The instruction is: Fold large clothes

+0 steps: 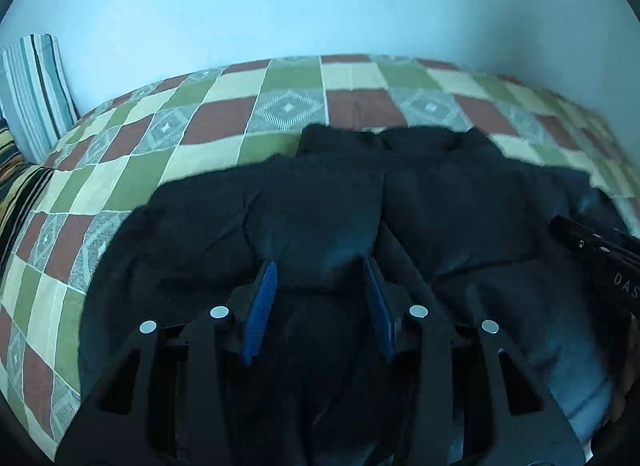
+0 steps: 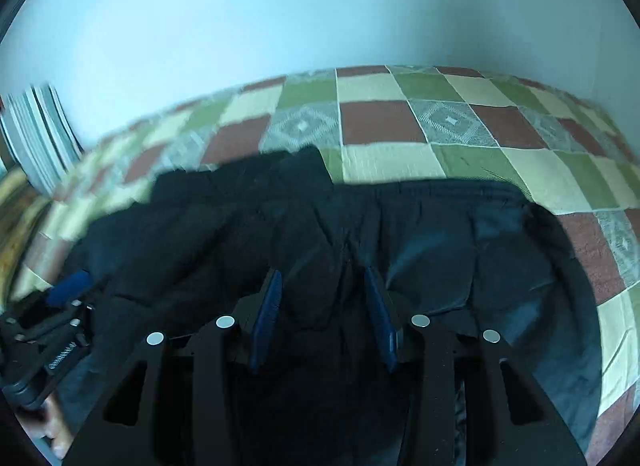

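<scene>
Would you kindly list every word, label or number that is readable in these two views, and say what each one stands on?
"DAS": white letters on the right claw's black body, cut off by the picture's edge.
White lettering on the left claw's black body: too blurred to read.
Nothing readable on the dark garment or the checked bedspread.

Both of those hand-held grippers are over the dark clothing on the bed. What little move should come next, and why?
Probably lower both and pinch the near edge again. The left hand-held gripper and right hand-held gripper stand open above the black garment, which still lies rumpled and only partly folded on the checked bedspread.
</scene>
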Demonstrator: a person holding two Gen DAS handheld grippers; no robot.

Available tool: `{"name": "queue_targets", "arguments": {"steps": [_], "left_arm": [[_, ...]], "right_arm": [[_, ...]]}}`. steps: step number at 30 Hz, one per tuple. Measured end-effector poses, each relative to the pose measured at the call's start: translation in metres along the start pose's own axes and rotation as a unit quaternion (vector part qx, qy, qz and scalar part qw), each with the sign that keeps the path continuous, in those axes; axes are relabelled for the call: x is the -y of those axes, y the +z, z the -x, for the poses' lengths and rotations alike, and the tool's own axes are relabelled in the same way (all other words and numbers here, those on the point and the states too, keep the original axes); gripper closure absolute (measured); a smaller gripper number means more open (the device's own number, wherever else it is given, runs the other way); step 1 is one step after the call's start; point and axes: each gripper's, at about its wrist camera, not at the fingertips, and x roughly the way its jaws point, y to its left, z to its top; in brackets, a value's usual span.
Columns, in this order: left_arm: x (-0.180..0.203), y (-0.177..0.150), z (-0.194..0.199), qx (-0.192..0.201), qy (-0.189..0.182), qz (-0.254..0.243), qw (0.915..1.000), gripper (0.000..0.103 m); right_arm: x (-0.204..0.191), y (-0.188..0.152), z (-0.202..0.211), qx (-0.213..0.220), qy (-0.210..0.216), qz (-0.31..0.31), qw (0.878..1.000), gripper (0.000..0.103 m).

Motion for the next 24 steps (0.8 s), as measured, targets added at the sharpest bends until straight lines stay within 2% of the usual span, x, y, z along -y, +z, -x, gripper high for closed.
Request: {"name": "queue_targets", "arguments": {"steps": [2,7,15,24], "left_arm": [[0.003,-0.005,-0.011,0.005,0.01,-0.001,0.9999,0.056],[0.01,-0.012,-0.029,0.008,0.033,-0.013,0.9994,0.055],[0.013,-0.02,-0.038,0.022,0.041,-0.017,0.9988,0.055],[0.009,-0.023,-0.043,0.027,0.028,-0.008,0.9992,0.055]], "right_arm": [[0.0,-0.007,-0.016,-0.006,-0.011,0.004,1.0,0.054],[-0.006,-0.011,-0.035,-0.001,-0.039,0.021,0.999,0.052],[-0.007,-0.017,-0.042,0.016,-0.05,0.026,0.998,0.052],[-0.011,-0.019,-0.043,0.021,-0.059,0.032,0.998,0.052]]}}
